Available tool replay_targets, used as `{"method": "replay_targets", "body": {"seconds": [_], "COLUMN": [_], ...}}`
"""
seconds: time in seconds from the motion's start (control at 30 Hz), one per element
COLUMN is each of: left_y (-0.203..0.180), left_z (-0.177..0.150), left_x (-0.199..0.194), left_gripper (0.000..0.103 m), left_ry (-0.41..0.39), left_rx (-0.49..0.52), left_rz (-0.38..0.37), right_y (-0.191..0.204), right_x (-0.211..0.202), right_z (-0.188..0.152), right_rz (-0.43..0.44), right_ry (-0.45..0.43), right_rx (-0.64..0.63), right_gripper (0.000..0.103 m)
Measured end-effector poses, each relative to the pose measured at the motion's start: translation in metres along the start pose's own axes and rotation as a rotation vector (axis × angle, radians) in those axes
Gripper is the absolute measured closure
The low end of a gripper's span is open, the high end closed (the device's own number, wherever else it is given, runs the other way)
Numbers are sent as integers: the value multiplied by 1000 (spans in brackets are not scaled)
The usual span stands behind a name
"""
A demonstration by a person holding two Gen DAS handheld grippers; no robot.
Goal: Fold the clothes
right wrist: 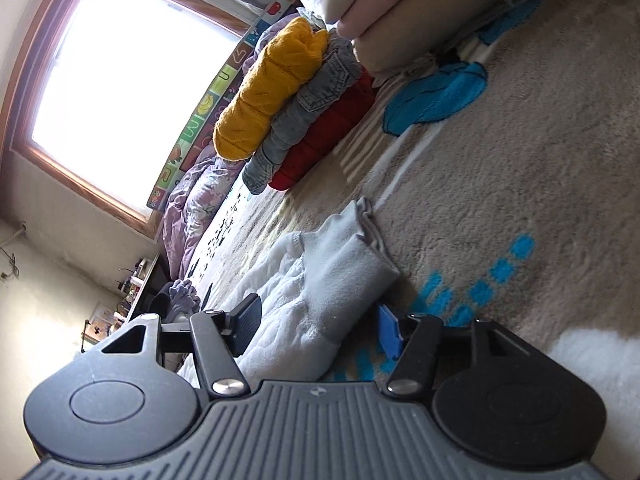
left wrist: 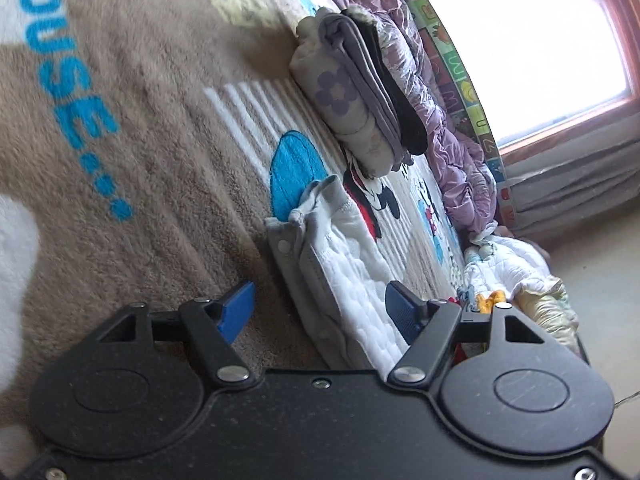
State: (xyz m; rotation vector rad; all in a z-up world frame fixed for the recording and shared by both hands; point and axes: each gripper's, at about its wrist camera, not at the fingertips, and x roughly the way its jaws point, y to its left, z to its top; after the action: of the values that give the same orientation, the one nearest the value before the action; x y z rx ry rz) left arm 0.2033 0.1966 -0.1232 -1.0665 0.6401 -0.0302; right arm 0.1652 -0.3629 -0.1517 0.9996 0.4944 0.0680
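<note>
The small white quilted garment with grey trim and snap buttons lay folded on the beige plush blanket printed with blue letters and cartoon figures. In the left wrist view, the left gripper stood with its blue-padded fingers spread wide, nothing between the pads. The garment's near end ran in between the two fingers: one pad sat over the bare blanket just beside the grey edge, the other over the white quilting. Whether either pad touched the cloth could not be told.

In the right wrist view, the right gripper was likewise spread wide and gripping nothing. The same garment, showing a grey folded sleeve or cuff over white quilting, reached down into the gap between its fingers, nearer the blue pad on the blanket side.

Farther along the blanket, a stack of folded cream, lilac-grey and black clothes stood well apart from the garment, against a crumpled purple quilt. The right view showed another stack, a yellow knit, grey denim and a red padded piece, also well apart. A bright wood-framed window lay beyond.
</note>
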Motion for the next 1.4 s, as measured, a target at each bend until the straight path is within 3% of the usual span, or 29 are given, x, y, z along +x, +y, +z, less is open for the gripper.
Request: {"method": "replay_targets", "body": {"seconds": [0.43, 0.67, 0.7, 0.8, 0.83, 0.97, 1.13, 1.4], "left_y": [0, -11, -14, -19, -20, -37, -69, -139], "left_z": [0, -6, -7, -10, -10, -14, -25, -69], "left_x": [19, 30, 32, 37, 39, 35, 27, 20], "left_gripper": [32, 33, 36, 62, 75, 81, 82, 83], "left_ry": [-19, -55, -62, -72, -69, -99, -155, -216], "left_rx": [22, 107, 125, 163, 170, 237, 349, 645], "left_rz": [-2, 12, 21, 53, 59, 50, 29, -1], "right_y": [3, -1, -2, -3, -4, -7, -11, -17], "right_x": [13, 18, 18, 20, 20, 21, 21, 19], "right_z": [8, 13, 14, 16, 16, 19, 22, 26], "right_rz": [-10, 6, 10, 15, 17, 39, 62, 104], "right_ry": [-32, -29, -28, -26, -24, -19, -9, 4], "right_rx": [-65, -63, -57, -53, -53, -30, -7, 38], "right_gripper": [47, 53, 54, 57, 57, 59, 59, 59]}}
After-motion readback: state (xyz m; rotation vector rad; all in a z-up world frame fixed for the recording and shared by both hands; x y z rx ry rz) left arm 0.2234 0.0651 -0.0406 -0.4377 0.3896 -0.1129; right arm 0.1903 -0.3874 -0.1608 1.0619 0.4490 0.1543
